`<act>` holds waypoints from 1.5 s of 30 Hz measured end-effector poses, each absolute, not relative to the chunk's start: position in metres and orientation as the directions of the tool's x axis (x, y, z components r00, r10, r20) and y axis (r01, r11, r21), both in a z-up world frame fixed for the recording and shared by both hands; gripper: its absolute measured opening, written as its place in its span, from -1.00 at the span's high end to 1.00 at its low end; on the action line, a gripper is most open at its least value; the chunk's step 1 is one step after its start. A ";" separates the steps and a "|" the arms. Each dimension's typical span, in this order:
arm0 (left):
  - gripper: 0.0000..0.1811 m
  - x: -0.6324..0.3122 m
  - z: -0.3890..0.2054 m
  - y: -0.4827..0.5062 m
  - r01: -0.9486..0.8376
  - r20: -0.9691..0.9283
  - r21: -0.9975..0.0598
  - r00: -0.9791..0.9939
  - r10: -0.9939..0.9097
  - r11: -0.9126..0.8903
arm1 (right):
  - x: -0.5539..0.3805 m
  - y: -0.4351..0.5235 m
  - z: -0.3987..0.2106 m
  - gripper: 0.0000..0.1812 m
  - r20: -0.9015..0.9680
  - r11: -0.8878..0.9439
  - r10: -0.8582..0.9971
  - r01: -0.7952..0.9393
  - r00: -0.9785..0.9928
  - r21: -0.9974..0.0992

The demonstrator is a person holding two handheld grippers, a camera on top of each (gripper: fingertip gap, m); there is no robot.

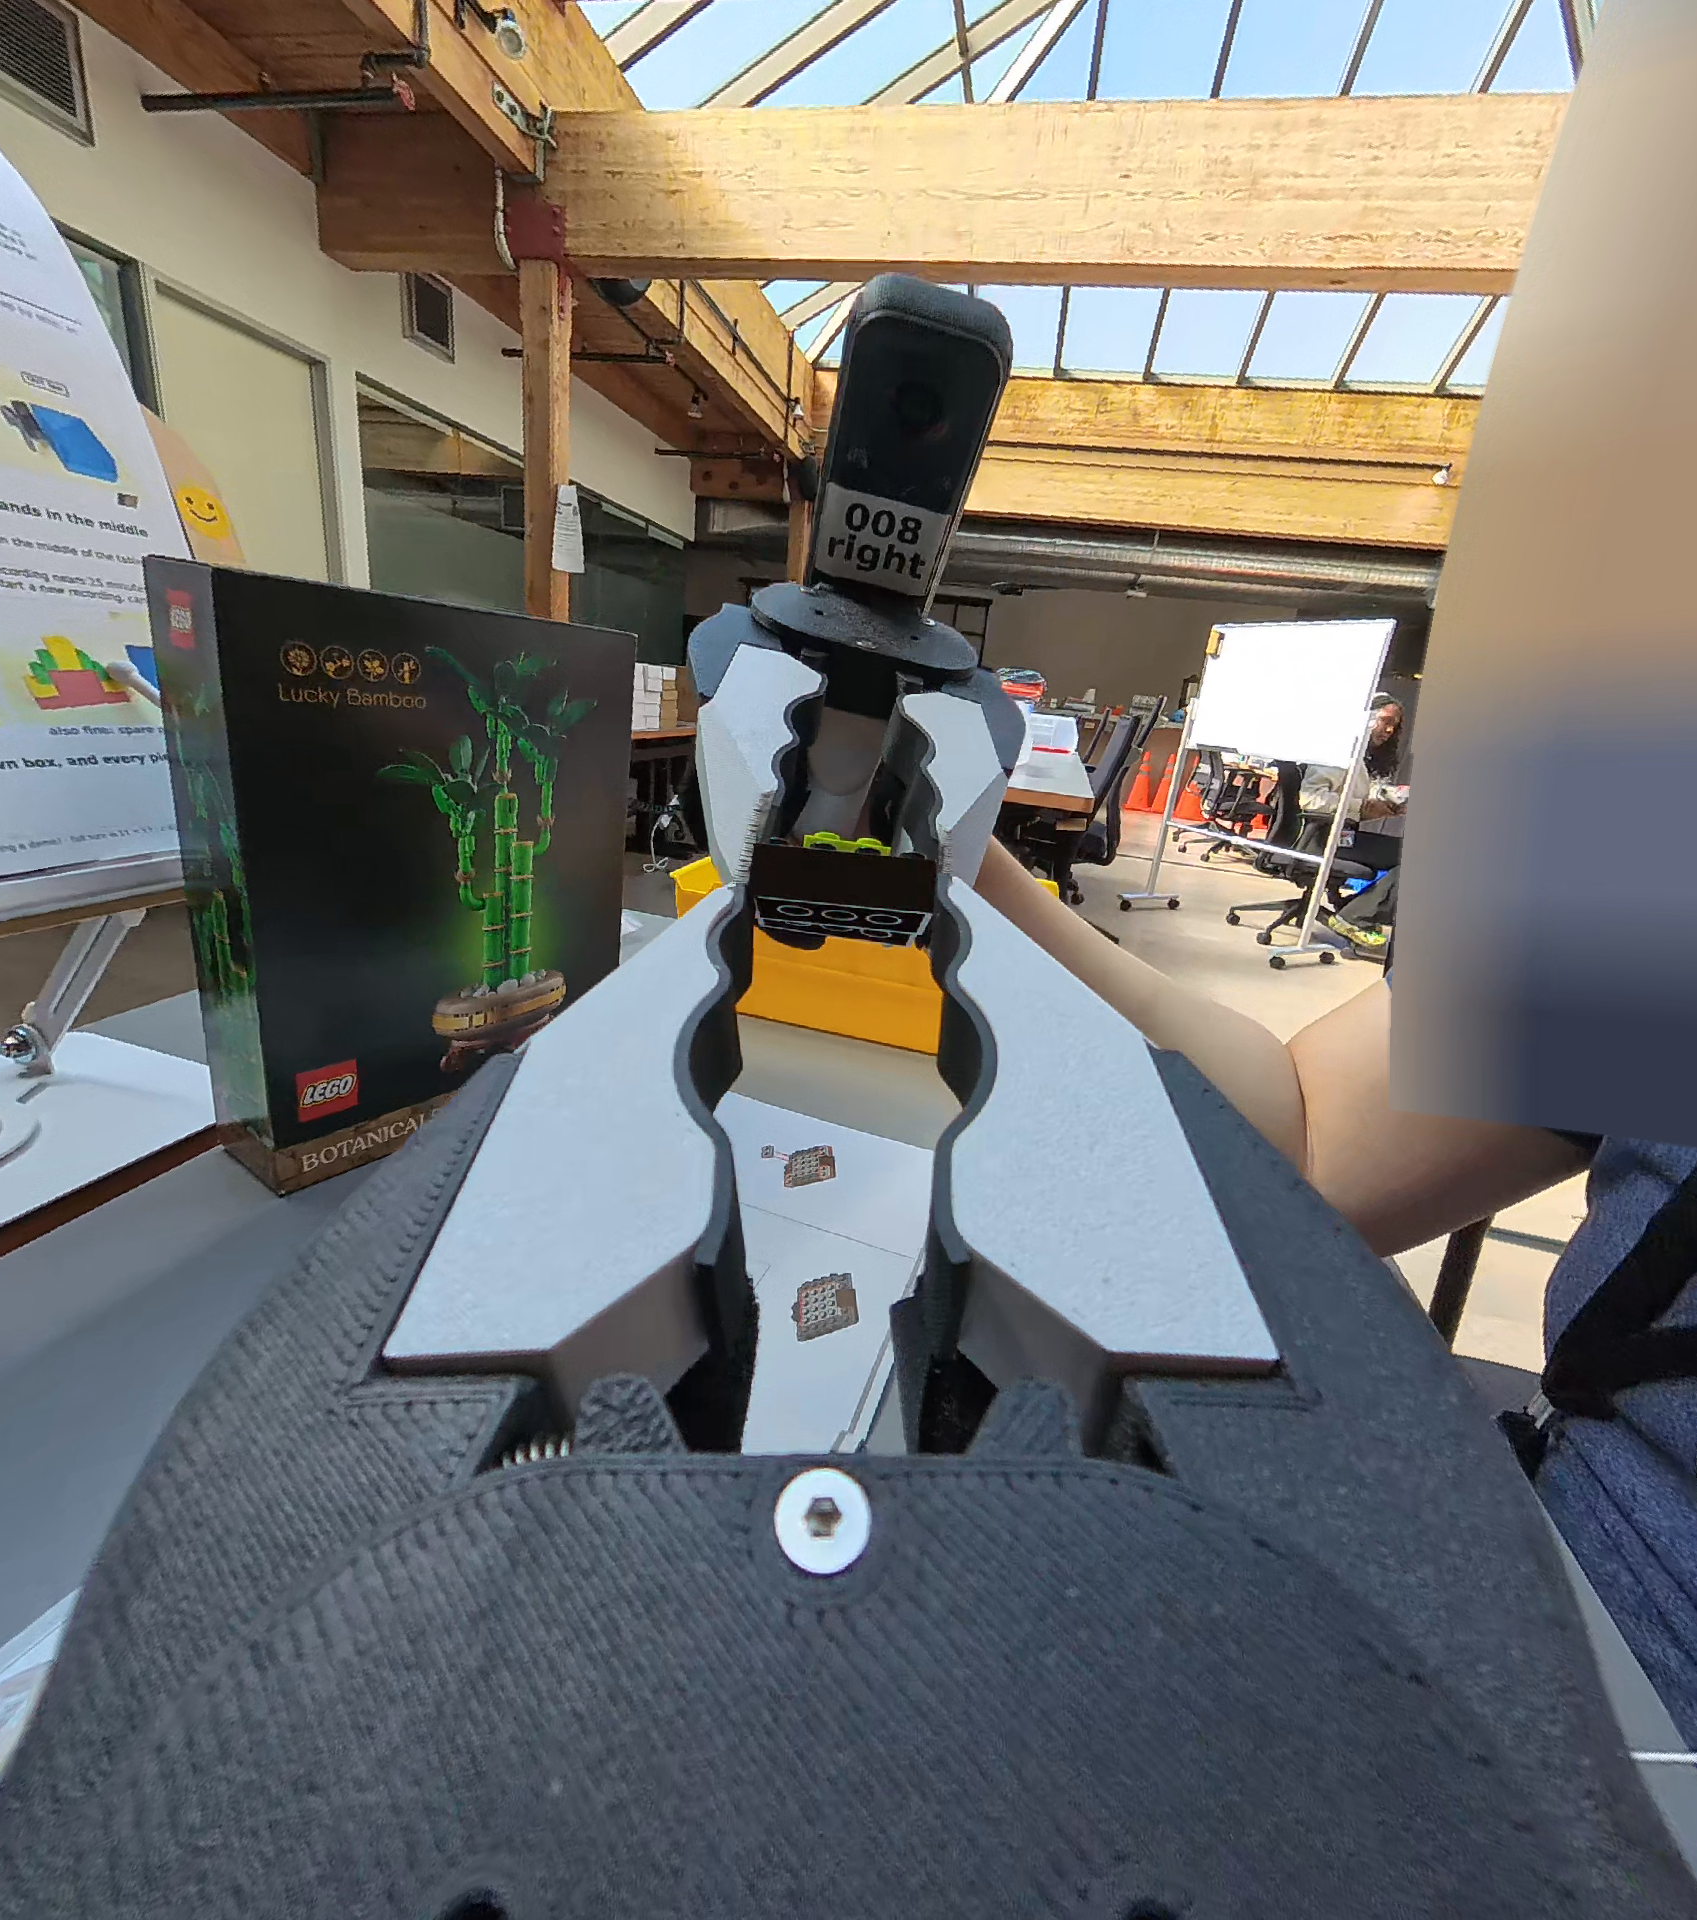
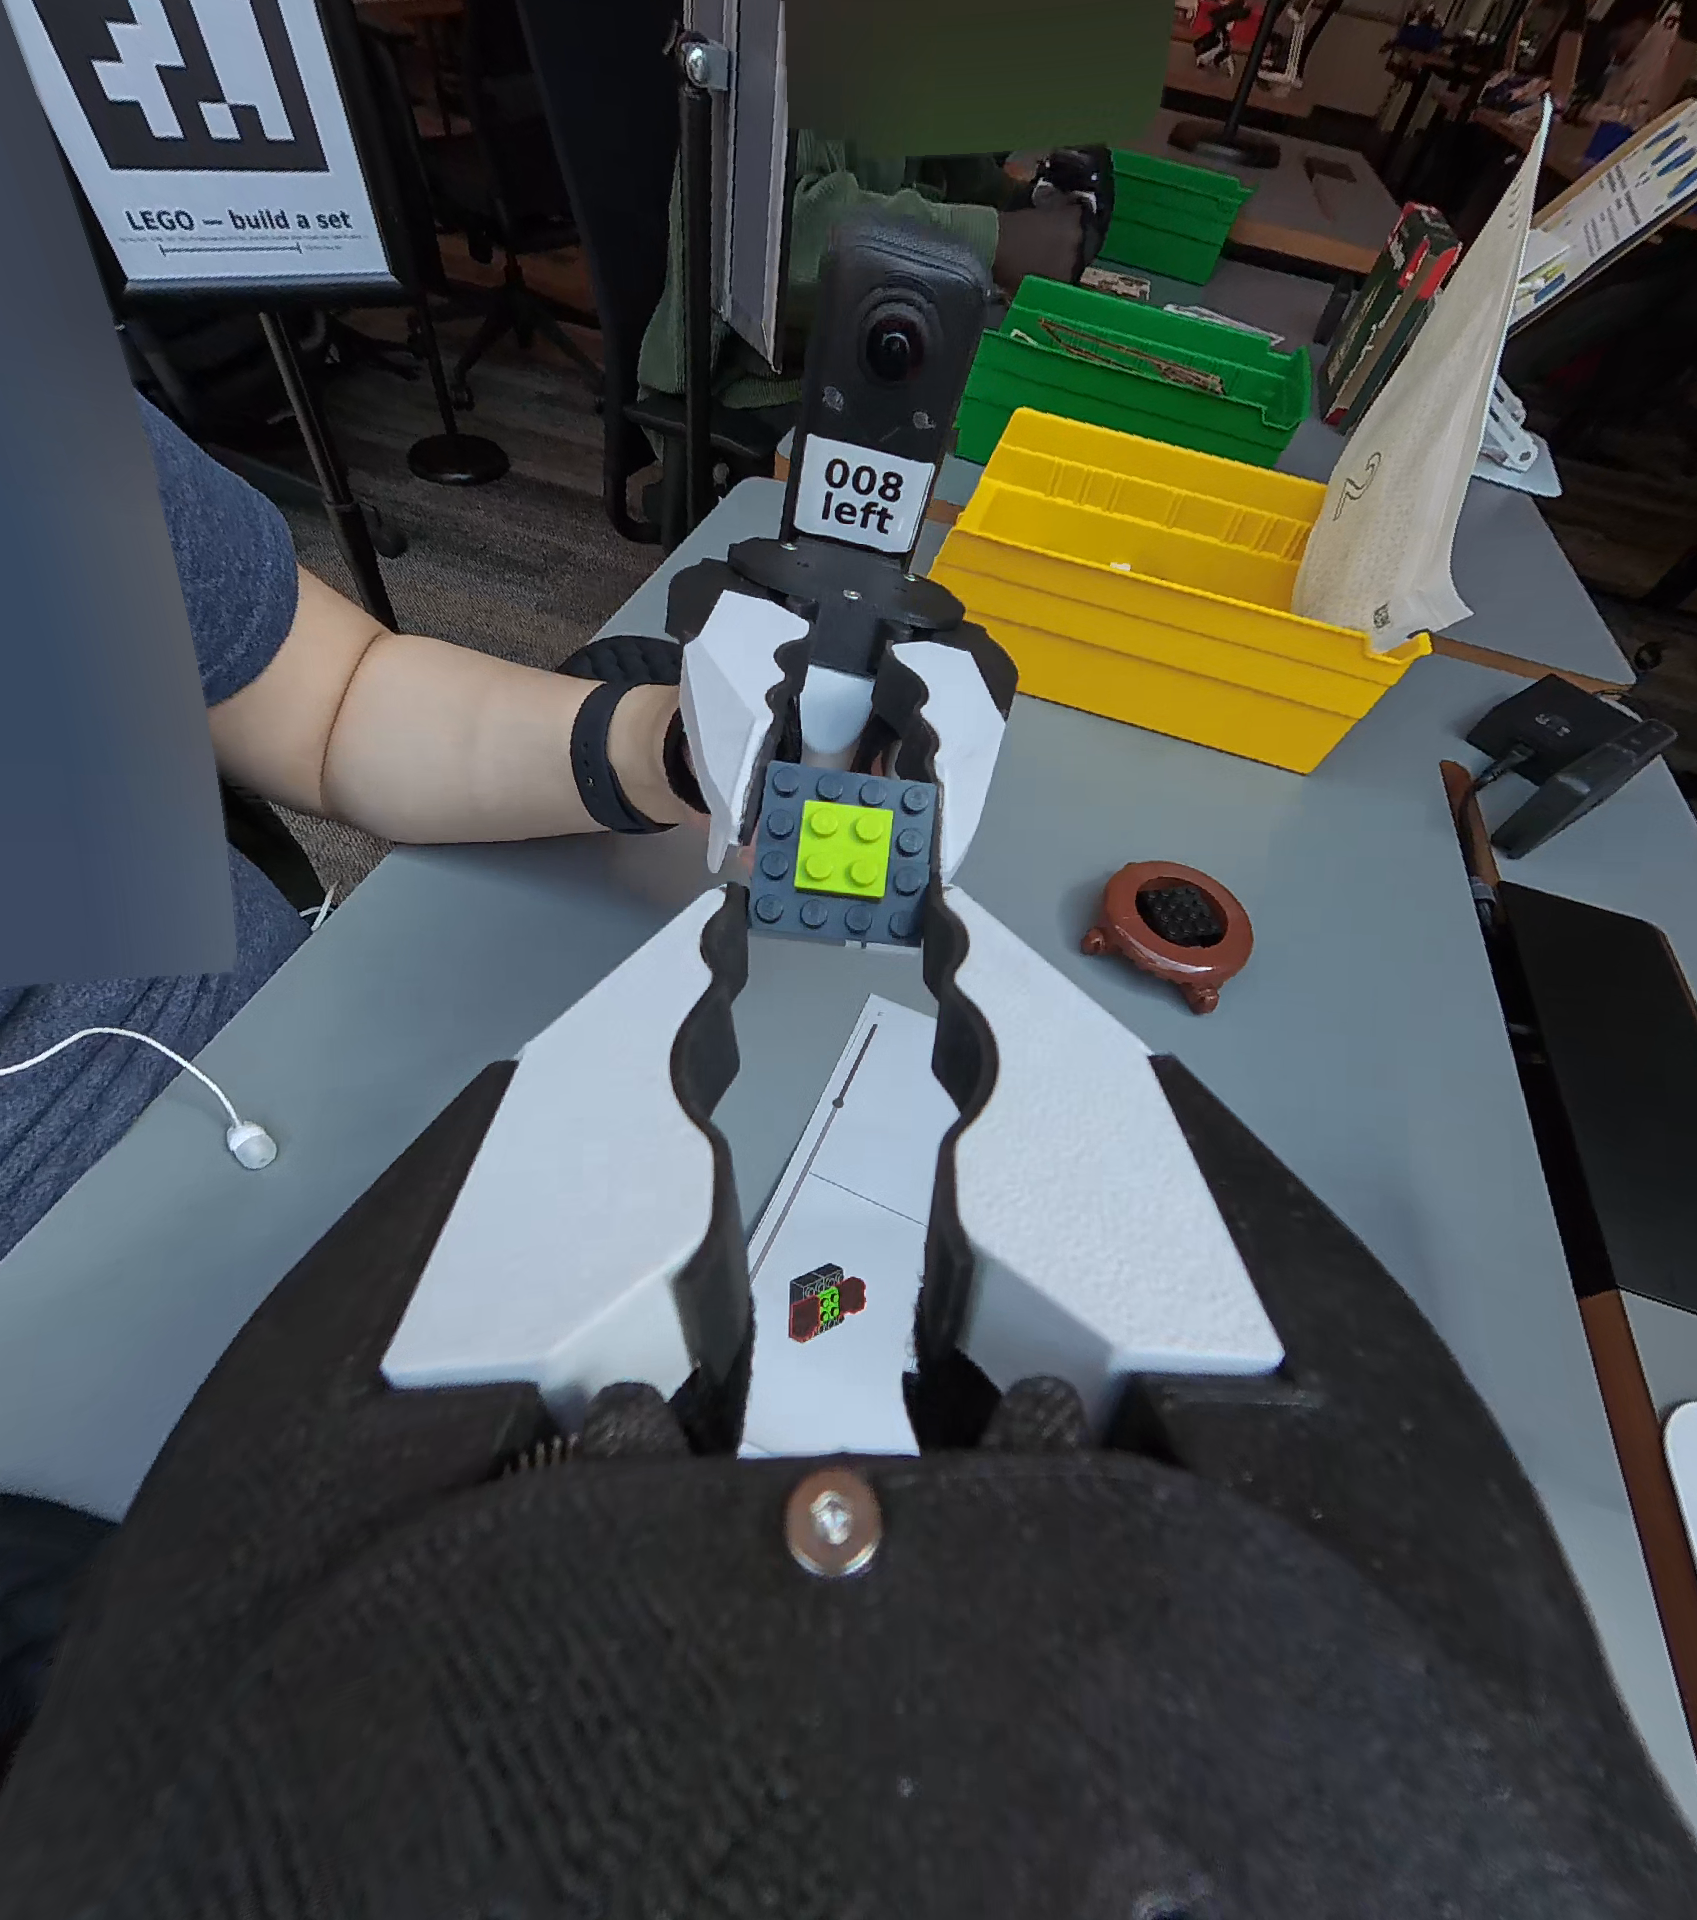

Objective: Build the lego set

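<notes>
Dark grey, square and studded, the plate [image 2: 842, 854] is held in the air above the grey counter [image 2: 1270, 935], between the two hand-held grippers that face each other tip to tip. A lime-green 2x2 brick [image 2: 842, 847] sits on the centre of its studded face.

Left hand-held gripper [image 1: 842, 902]: the jaws stand at a narrow gap, as wide as the plate, and the fingertips press the plate's two side edges. In the left wrist view the plate [image 1: 842, 902] shows its underside, with the lime brick [image 1: 849, 844] just visible past its top edge.

Right hand-held gripper [image 2: 839, 920]: the jaws stand at a similar narrow gap. Its fingertips meet the plate's near edge at both corners; whether they clamp it or only touch it cannot be told.

Surroundings, right wrist view: a brown round base [image 2: 1174, 925] with a black studded centre lies on the counter at 3 o'clock from the plate. A yellow bin [image 2: 1166, 613] stands at 1 o'clock. An instruction sheet [image 2: 865, 1226] lies on the counter under the right gripper's fingers.
</notes>
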State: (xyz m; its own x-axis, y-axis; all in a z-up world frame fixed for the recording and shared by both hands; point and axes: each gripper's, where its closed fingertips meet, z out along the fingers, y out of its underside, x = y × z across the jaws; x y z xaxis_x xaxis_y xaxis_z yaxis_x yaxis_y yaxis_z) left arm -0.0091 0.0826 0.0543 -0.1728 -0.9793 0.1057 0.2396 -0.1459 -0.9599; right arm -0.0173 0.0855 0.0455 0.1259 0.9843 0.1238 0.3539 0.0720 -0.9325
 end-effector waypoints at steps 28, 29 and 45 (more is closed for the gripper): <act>0.65 -0.015 0.072 0.078 0.169 -0.004 -0.985 -0.123 -0.992 -0.017 | -0.024 0.083 0.063 0.63 0.218 0.183 0.970 0.264 0.108 -0.947; 0.65 -0.015 0.072 0.078 0.158 -0.011 -0.987 -0.123 -0.992 -0.009 | -0.024 0.083 0.063 0.63 0.225 0.189 0.968 0.268 0.110 -0.945; 0.65 -0.002 0.114 0.090 -0.131 -0.138 -0.979 -0.128 -0.982 0.154 | -0.015 0.100 0.107 0.63 0.374 0.361 0.874 0.099 0.311 -0.927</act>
State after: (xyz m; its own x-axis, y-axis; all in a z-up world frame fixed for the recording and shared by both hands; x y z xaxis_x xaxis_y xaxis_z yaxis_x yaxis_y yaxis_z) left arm -0.0018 0.0901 0.1136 -0.1277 -0.9822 -0.1377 -0.1310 0.1543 -0.9793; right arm -0.0152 0.1000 0.1073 0.3113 0.8737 0.3737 0.0991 0.3613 -0.9272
